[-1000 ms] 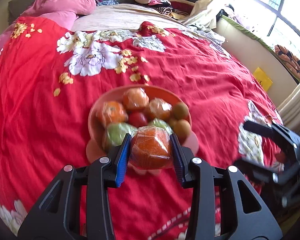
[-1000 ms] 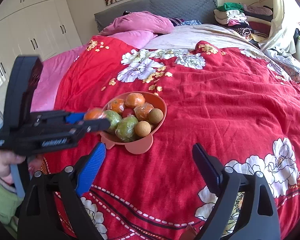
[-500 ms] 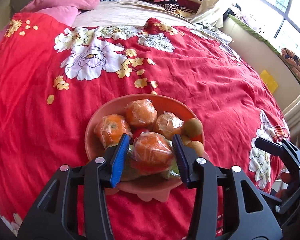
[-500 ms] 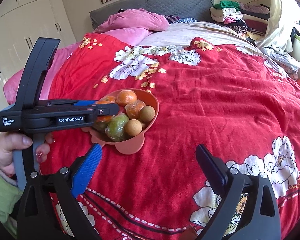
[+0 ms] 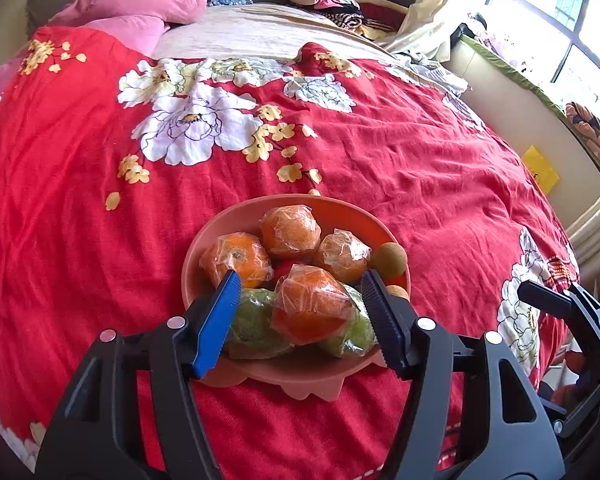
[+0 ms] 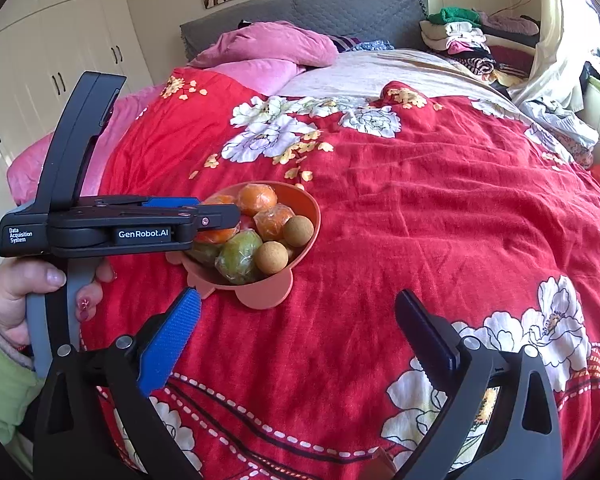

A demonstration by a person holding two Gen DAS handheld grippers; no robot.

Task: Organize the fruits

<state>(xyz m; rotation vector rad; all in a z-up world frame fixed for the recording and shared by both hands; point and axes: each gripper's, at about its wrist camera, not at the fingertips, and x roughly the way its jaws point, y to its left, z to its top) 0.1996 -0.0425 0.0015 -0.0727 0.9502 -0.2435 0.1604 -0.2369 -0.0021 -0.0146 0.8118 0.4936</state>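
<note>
Since a second ago my left gripper (image 5: 300, 300) has carried the wrapped orange (image 5: 310, 304) from in front of the bowl to over it, and its jaws, then clamped on the fruit, are now opening: gaps show on both sides between the pads and the orange, which lies between them on top of the pile. Item one, that orange: plastic-wrapped, resting on two wrapped green fruits (image 5: 256, 326) at the near side of the pink bowl (image 5: 340, 208). Item two, the bowl's other contents: three more wrapped oranges (image 5: 290, 232) toward the back, a red fruit barely visible in the middle, two small round brown fruits (image 5: 389, 257) at the right rim. Item three, the bowl itself: standing on the red floral bedspread (image 5: 420, 168), near its front edge. Item four, my right gripper (image 6: 298, 328): jaws wide and opening further, nothing between them, hovering over bare bedspread to the right of the bowl, well apart from it. Item five, my left hand (image 6: 16, 296), green sleeve, wrapped round the left gripper's handle. Surroundings: pink pillows (image 6: 268, 46) at the grey headboard (image 6: 340, 8), folded clothes (image 6: 460, 36) stacked at the far right, white wardrobe (image 6: 60, 40) at left.
</note>
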